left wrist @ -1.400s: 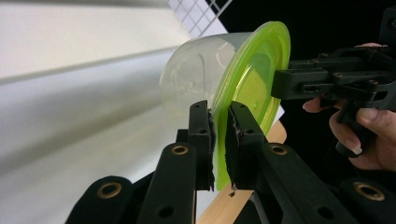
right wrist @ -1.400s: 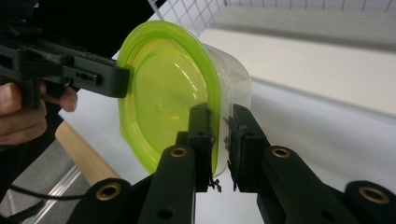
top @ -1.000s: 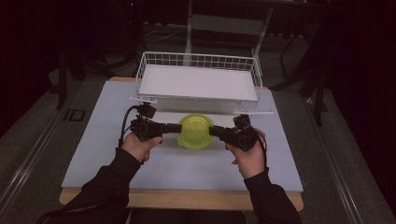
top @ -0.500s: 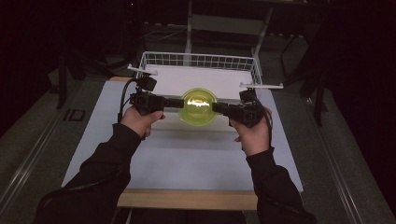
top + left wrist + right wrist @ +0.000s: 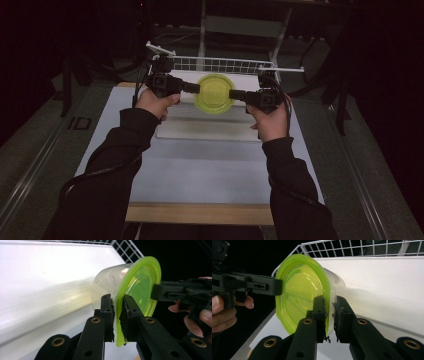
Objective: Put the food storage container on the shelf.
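The left tool (image 5: pixel 192 88) pinches the left rim of the round clear plastic container with a lime-green lid (image 5: pixel 214 93), held up above the white wire basket (image 5: pixel 225 65) at the desk's (image 5: pixel 200 170) far end; the right tool (image 5: pixel 235 94) pinches its right rim.

High view looks down; both gripper views, close, share the container (image 5: pixel 135 287).

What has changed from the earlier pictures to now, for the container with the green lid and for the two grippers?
The clear plastic container with the yellow-green lid moved away from the person, from over the table to over the white wire basket. The left gripper and right gripper carried it there together. Unchanged: both stay clamped on the lid's rim from opposite sides, and the basket kept its place.
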A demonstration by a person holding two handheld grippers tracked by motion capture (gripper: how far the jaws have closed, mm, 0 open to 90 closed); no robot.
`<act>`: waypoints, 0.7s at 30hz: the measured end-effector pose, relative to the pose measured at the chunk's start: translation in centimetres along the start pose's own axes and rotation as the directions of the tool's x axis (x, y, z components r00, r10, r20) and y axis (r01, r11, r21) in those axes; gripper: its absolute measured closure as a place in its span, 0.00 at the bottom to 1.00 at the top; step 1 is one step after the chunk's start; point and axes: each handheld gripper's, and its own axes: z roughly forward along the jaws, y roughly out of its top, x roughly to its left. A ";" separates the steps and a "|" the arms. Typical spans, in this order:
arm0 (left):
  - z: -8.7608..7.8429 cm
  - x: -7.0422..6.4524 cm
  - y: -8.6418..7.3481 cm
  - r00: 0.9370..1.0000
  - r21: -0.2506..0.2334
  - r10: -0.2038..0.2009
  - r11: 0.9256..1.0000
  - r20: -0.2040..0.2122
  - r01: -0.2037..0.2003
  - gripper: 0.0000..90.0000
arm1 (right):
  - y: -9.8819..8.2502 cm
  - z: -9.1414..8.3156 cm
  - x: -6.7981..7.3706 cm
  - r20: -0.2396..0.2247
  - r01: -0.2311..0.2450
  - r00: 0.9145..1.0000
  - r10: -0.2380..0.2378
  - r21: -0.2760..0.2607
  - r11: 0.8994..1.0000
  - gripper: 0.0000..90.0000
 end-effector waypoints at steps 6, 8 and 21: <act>1.3 1.2 0.9 0.998 0.004 -0.041 0.999 -0.039 0.041 0.90 | 1.0 1.6 -0.8 0.027 -0.036 0.999 0.036 0.016 0.999 0.89; 1.6 1.3 1.1 0.998 0.006 -0.043 0.999 -0.050 0.043 0.90 | 1.2 1.8 -1.1 0.030 -0.051 0.998 0.050 0.016 0.999 0.89; 2.7 1.5 2.3 0.996 0.010 -0.063 0.998 -0.061 0.064 0.88 | 2.4 3.0 -3.2 0.019 -0.150 0.989 0.149 0.061 0.987 0.89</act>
